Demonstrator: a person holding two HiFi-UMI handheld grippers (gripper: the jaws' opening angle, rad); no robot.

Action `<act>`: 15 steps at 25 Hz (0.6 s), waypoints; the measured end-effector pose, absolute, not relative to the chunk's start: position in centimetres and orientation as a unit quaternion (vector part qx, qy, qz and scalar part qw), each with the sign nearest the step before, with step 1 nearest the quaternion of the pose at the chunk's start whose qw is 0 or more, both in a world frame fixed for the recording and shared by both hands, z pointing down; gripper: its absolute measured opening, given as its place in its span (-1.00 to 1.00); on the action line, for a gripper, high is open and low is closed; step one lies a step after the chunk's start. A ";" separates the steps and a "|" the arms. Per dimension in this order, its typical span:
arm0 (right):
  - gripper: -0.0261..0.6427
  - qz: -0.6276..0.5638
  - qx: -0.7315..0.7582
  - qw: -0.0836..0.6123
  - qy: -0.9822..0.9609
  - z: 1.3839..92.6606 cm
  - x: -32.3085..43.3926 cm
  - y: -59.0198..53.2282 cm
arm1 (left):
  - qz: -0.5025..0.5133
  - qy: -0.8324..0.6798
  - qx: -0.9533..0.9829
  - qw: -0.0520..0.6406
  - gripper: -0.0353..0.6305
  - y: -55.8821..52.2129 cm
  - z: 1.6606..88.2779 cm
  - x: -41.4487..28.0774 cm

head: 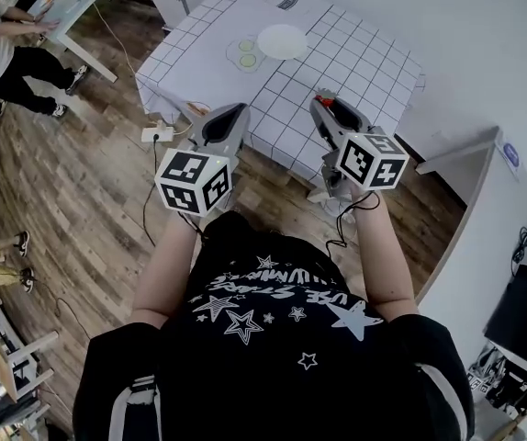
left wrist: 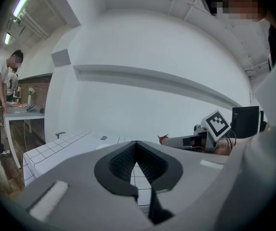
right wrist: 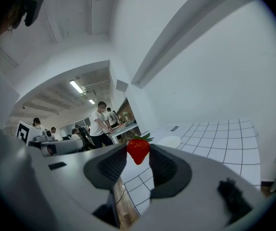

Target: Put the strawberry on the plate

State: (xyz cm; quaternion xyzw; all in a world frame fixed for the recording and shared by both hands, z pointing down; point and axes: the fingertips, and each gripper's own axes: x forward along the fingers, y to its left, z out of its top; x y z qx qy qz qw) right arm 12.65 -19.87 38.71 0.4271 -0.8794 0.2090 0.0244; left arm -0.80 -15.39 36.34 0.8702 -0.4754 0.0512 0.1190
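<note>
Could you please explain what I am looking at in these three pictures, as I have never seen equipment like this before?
There is no robot here: a person holds a hand-held two-jaw gripper in each hand. The head view looks steeply down from a camera on the person's head. The other two pictures each come from a camera riding on one gripper, looking along its jaws. The left gripper has its jaws together with nothing between them. The right gripper is shut on a red strawberry. Ahead stands a table with a white checked cloth. On it are a white plate and, beside it, two pale green round things that I cannot identify.
</note>
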 end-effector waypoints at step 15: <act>-0.46 0.219 0.449 0.052 -0.865 41.0 10.2 -27.1 | 0.043 -0.440 0.886 0.139 -0.87 -25.7 38.3 -1.5</act>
